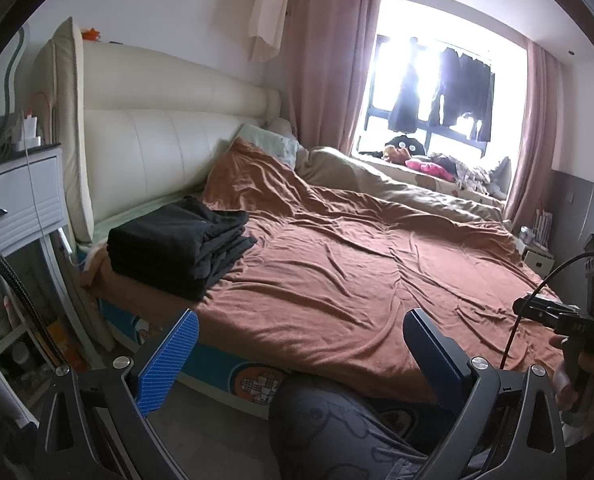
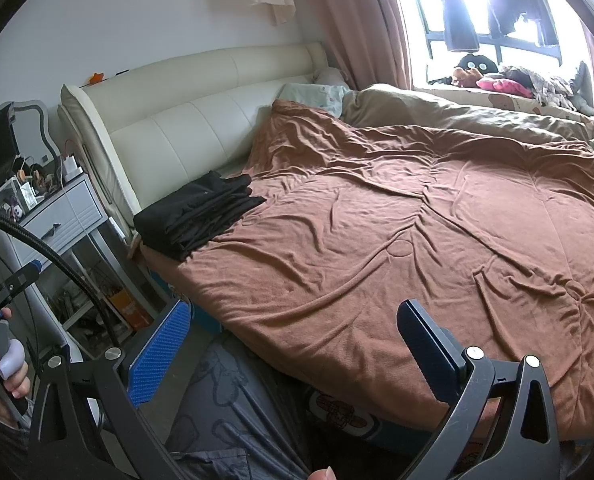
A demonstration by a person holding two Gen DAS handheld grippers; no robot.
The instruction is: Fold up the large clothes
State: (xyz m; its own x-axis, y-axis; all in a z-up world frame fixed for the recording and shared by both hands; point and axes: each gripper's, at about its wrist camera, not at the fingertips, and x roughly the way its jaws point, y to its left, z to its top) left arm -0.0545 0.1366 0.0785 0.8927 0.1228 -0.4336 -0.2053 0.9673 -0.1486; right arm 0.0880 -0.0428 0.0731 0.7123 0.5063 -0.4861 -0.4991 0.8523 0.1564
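Observation:
A stack of folded black clothes [image 1: 179, 246] [image 2: 197, 216] rests on the near left corner of the bed, by the headboard. A rust-brown blanket [image 1: 337, 264] [image 2: 397, 220] covers the bed. My left gripper [image 1: 301, 330] hangs open off the bed's near edge, above a person's knee in grey patterned trousers [image 1: 337, 420], with nothing between its blue-padded fingers. My right gripper [image 2: 293, 320] is also open and empty at the bed's near edge, well to the right of the stack. The right gripper's handle [image 1: 565, 320] shows at the left wrist view's right edge.
A white padded headboard [image 1: 157, 148] runs along the back left. A nightstand [image 1: 17, 200] [image 2: 61, 212] with small items stands left of the bed. A beige duvet [image 1: 397, 188] lies at the far side. Pink curtains [image 1: 329, 60] frame a bright window with hanging clothes [image 1: 457, 92].

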